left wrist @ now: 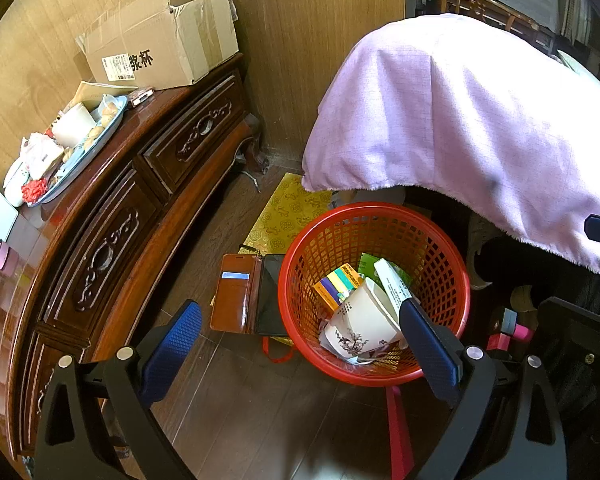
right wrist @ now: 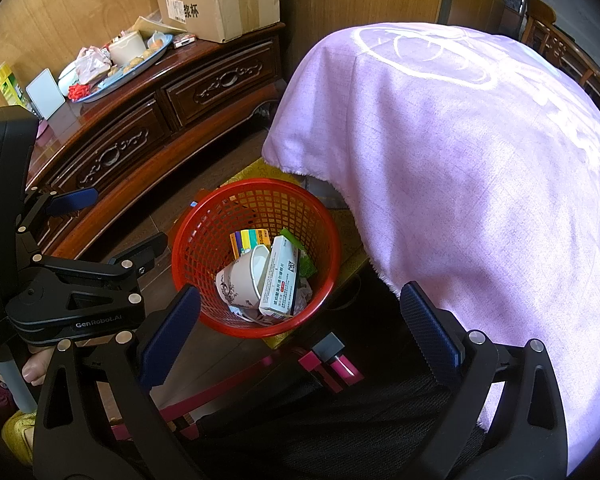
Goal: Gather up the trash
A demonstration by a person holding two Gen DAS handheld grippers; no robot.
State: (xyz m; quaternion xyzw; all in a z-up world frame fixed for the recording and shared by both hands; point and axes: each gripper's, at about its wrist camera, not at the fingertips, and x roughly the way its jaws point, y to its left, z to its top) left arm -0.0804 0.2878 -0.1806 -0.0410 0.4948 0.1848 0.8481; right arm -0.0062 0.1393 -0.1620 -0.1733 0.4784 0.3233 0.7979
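Both claws spread wide, nothing between the pads — left gripper [left wrist: 300, 332] hangs over the floor and near rim of the red basket [left wrist: 452, 240], right gripper [right wrist: 300, 308] hangs over the same basket from its near side.

Left to right in the left wrist view: carved wooden cabinet [left wrist: 120, 216] along the left wall, with a tray of clutter [left wrist: 112, 128] and a cardboard box [left wrist: 164, 36] on top. On the floor, an open brown phone wallet case [left wrist: 236, 292] lies just beside the basket, touching its left edge. Basket holds the trash: a paper cup [left wrist: 360, 320] lying on its side, a yellow and purple carton [left wrist: 338, 284] behind it, a white medicine box [left wrist: 392, 280] leaning to the right. Yellow patterned mat [left wrist: 288, 212] lies on the far side of the basket. Lilac cloth [left wrist: 460, 112] drapes over something on the right, overhanging the basket's far edge.
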